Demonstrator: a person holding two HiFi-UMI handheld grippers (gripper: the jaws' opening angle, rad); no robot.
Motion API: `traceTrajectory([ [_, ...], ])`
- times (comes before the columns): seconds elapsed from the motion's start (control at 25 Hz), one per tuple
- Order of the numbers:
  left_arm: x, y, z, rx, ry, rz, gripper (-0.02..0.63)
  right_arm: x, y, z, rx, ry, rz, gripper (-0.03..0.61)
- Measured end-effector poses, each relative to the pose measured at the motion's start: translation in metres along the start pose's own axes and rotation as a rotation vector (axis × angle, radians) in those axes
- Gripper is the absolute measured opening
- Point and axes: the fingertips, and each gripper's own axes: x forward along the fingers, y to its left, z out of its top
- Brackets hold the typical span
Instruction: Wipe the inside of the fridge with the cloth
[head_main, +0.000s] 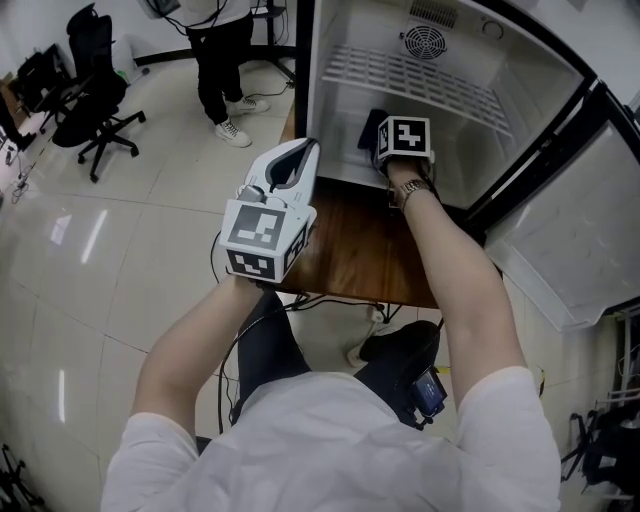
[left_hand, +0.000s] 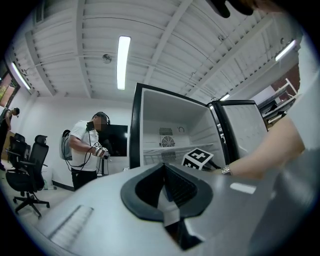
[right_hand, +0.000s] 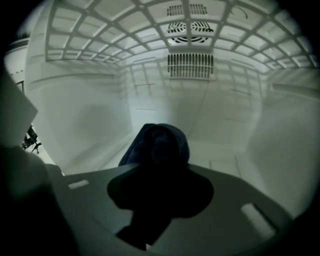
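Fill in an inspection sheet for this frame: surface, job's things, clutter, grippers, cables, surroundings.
Surface: wooden table bearing an open fridge.
Job's things: dark blue cloth, low inside the fridge.
Clutter: nothing seen.
Grippers: right gripper reaches into the fridge, jaws shut on the cloth; left gripper is outside, jaws shut, empty.
Cables: a few hang below the table.
Surroundings: tiled floor, office chairs, a person standing.

fridge (head_main: 480, 160): white inside, door open, wire shelf (head_main: 400, 75) high up | cloth (right_hand: 160, 142): dark blue, bunched, clamped in right gripper (right_hand: 159, 167), low at fridge floor, left of centre
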Motion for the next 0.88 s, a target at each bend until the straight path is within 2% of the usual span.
traceTrajectory([
  [0.28, 0.004, -0.009, -0.001, 0.000, 0.002, -0.012, 0.001, -0.010, -0.041, -0.010, 0.024, -0.003, -0.050, 0.103],
  [0.88, 0.012, -0.029, -0.001, 0.000, 0.003, -0.044, 0.002, -0.028, -0.100, -0.028, 0.071, 0.005, -0.147, 0.103],
])
